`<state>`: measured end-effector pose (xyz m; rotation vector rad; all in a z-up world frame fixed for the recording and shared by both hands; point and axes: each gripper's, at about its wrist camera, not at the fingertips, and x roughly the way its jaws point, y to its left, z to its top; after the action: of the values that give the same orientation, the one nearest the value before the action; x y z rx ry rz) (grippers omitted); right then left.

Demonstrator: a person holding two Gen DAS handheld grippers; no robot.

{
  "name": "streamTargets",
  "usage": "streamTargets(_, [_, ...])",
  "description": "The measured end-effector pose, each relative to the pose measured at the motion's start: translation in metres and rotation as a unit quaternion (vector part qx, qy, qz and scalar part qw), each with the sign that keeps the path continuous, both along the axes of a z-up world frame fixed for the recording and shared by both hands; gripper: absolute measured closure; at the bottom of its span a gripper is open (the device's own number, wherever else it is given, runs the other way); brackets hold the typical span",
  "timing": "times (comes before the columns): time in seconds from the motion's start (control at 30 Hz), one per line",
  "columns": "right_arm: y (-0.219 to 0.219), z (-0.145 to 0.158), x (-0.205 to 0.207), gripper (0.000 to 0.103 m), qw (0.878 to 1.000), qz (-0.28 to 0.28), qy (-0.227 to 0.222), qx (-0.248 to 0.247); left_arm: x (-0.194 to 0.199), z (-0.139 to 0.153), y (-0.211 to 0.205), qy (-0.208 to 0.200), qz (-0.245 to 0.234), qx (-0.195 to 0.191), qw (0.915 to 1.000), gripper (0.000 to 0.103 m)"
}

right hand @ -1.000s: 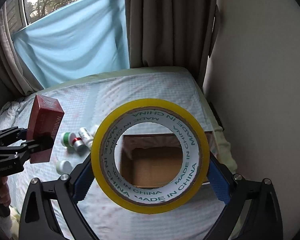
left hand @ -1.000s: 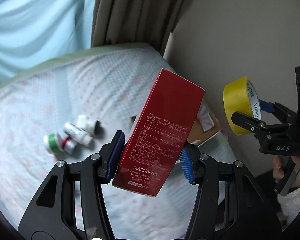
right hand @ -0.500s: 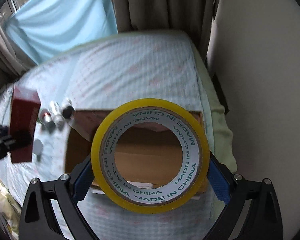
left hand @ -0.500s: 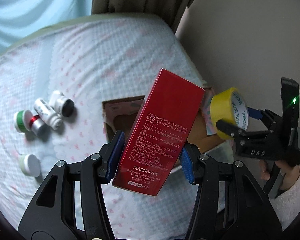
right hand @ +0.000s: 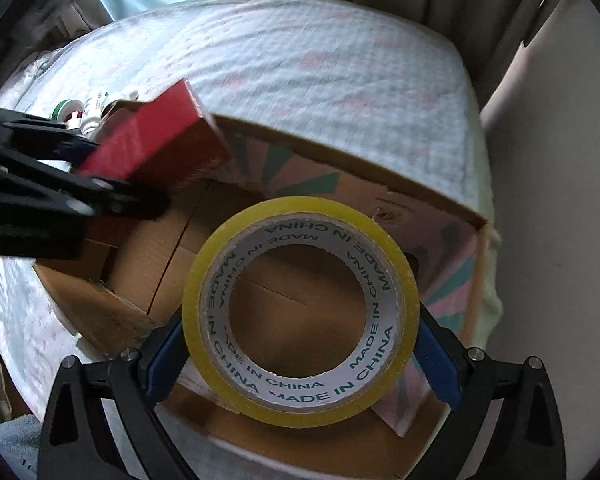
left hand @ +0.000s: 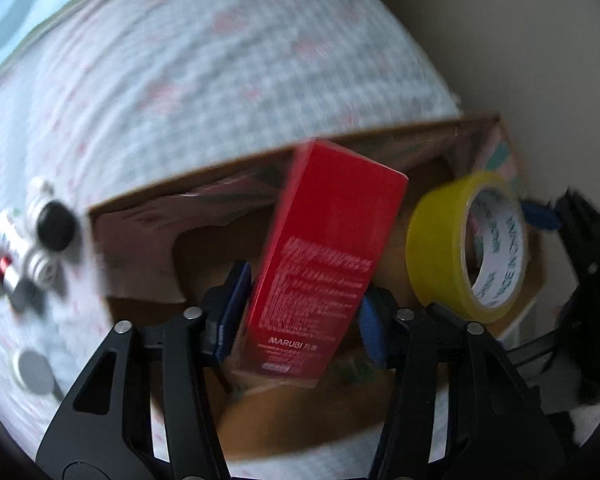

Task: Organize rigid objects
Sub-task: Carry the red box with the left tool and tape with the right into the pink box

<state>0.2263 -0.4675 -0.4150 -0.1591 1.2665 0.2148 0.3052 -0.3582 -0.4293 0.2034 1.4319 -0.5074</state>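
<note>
L gripper (left hand: 300,312) is pointing steeply down over the open cardboard box (left hand: 260,412), w/ the red box (left hand: 328,264) sitting between its blue pads (left hand: 232,304). Jaws are closing on it; pads are pressing both long sides, so it's gripped. Red box is tilting, top leaning away to the right, its lower end hanging over the box interior near the left wall. White print and "MARUBI" are showing on the face toward the camera, though the view is blurring.

R gripper (right hand: 300,336) is also aiming down into the box (right hand: 380,184), clamping the tape roll (right hand: 300,292) across its width, blue pads (right hand: 436,356) touching each outer side. Roll is standing on edge facing the camera, hole showing the brown box floor through it, "MADE IN CHINA" running round the white core. From the L view the tape (left hand: 464,244) is sitting just right of the red box, apart from it, w/ the R gripper's black frame further right.

From the R view the L gripper (right hand: 112,184) is coming in from the left, red box (right hand: 156,140) angling over the box's far-left corner.

Left of the L gripper, outside the box, small bottles (left hand: 36,248) are lying clustered on the quilt (left hand: 220,72), touching each other, and a round lid (left hand: 32,364) is lying nearer, on its own. Bottles (right hand: 88,108) are partly hiding behind the red box in the R view
</note>
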Motion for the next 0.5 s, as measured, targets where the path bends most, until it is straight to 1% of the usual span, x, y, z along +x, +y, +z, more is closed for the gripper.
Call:
streamTargets(0.07, [0.000, -0.005, 0.002, 0.005, 1.000, 0.001, 0.003, 0.000, -0.005, -0.012, -0.011, 0.004, -0.029, 0.019, 0.9994, 0.064])
streamTargets(0.2, [0.001, -0.014, 0.003, 0.005, 1.000, 0.015, 0.017, 0.017, -0.011, -0.025, -0.015, 0.012, -0.048, 0.028, 0.9984, 0.065])
streamTargets(0.27, [0.005, -0.018, 0.003, 0.005, 0.999, 0.027, 0.023, 0.021, -0.013, -0.029, -0.013, 0.011, -0.051, 0.033, 0.9981, 0.065])
streamTargets(0.33, [0.009, -0.022, 0.005, 0.005, 0.999, 0.035, 0.025, 0.015, -0.014, -0.032, -0.009, 0.016, -0.046, 0.033, 0.9983, 0.065])
streamTargets(0.43, [0.010, -0.021, 0.002, 0.005, 0.999, 0.033, 0.024, 0.016, -0.015, -0.027, -0.001, 0.018, -0.035, 0.031, 0.9988, 0.065])
streamTargets(0.47, [0.010, -0.021, 0.001, 0.004, 0.999, 0.031, 0.028, 0.018, -0.015, -0.024, 0.000, 0.015, -0.033, 0.032, 0.9989, 0.062])
streamTargets(0.5, [0.010, -0.022, 0.001, 0.003, 0.999, 0.031, 0.032, 0.018, -0.015, -0.019, 0.002, 0.010, -0.032, 0.026, 0.9991, 0.042])
